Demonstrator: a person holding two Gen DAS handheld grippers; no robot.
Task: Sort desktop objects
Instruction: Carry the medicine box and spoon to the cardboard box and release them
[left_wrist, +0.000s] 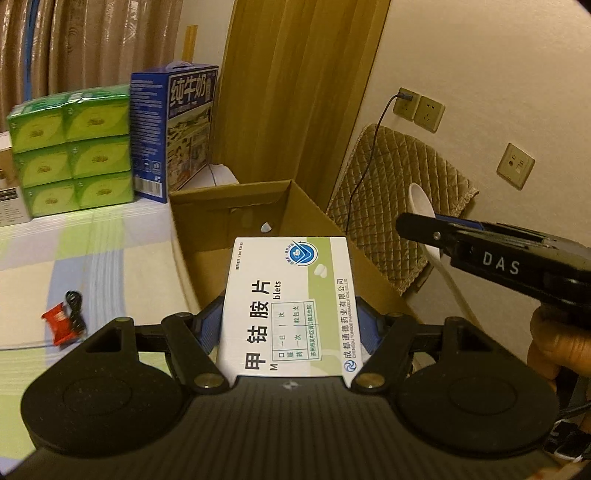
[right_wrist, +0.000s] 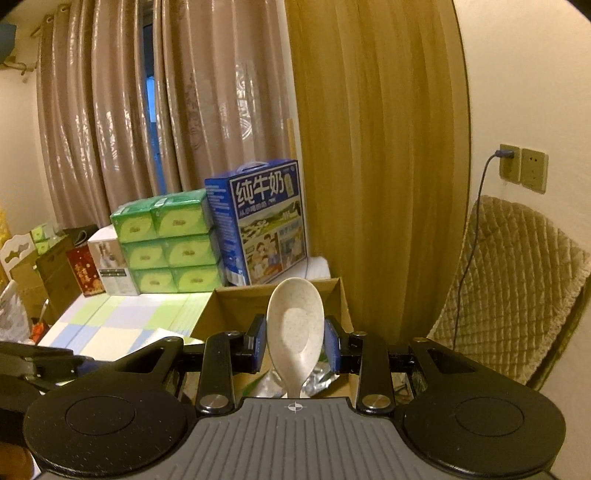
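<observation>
Two grippers, medicine box (left_wrist: 288, 306) and spoon (right_wrist: 295, 328) between fingers.

The medicine box (left_wrist: 290, 306) is flat, white and pale green, printed with black Chinese characters and a blue round logo, and bears a small dosage sticker. It sits face up, clamped at its two long sides, its far end reaching over the near edge of the open cardboard box (left_wrist: 207, 225). That carton is brown, flaps up, with a small white item inside, perhaps a scrap. The speckled cream spoon (right_wrist: 295, 328) is held bowl up, handle down, above the carton (right_wrist: 340, 299), where crinkled foil packaging (right_wrist: 317, 380) lies.
</observation>
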